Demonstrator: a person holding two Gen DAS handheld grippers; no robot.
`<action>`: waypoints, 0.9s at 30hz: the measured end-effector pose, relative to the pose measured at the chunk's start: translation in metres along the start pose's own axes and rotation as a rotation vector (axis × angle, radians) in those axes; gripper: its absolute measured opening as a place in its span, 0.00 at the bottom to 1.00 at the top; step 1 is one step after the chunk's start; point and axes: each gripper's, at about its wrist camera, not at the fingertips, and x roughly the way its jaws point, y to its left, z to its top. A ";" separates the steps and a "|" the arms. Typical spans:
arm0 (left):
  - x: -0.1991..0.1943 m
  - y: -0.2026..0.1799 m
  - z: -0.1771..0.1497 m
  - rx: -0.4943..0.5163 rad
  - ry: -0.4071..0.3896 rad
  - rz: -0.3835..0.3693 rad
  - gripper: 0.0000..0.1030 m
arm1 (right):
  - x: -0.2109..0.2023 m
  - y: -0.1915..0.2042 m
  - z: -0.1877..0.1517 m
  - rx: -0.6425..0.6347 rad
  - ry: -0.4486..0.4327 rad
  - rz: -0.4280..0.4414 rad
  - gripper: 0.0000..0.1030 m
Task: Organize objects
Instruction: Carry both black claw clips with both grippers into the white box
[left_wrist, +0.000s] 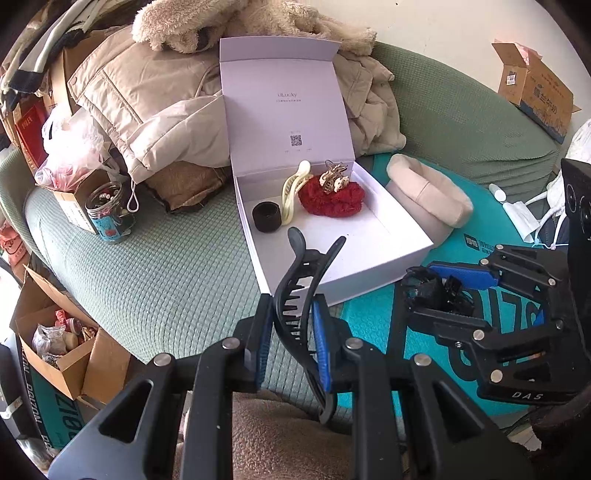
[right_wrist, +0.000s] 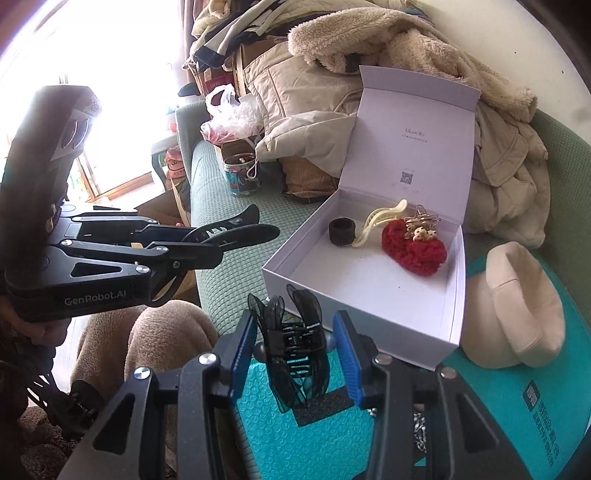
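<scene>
The open white box (left_wrist: 369, 254) sits on the green sofa (left_wrist: 147, 266). It already holds a red scrunchie (left_wrist: 332, 201), a cream hair clip (left_wrist: 291, 192), a black hair band (left_wrist: 266, 217) and a gold clip (left_wrist: 334, 177) resting on the scrunchie; roughly half the floor is bare.

Two items are not yet placed. The left hand-held gripper (left_wrist: 291, 332) is closed on a long black hair clip (left_wrist: 301, 295), short of the box. The right hand-held gripper (right_wrist: 295, 354) clamps a black mesh bow clip (right_wrist: 295, 343) near the front wall.

The bow clip's lower end and the jar (left_wrist: 109, 210) contents cannot be resolved.
</scene>
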 end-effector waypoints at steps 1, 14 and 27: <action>0.003 0.000 0.003 -0.002 0.003 -0.004 0.19 | 0.002 -0.002 0.002 0.001 0.002 0.002 0.42; 0.052 0.000 0.034 0.024 0.043 -0.032 0.19 | 0.026 -0.035 0.019 0.028 0.014 -0.011 0.42; 0.105 0.006 0.067 0.017 0.078 -0.047 0.19 | 0.058 -0.072 0.039 0.058 0.023 -0.015 0.42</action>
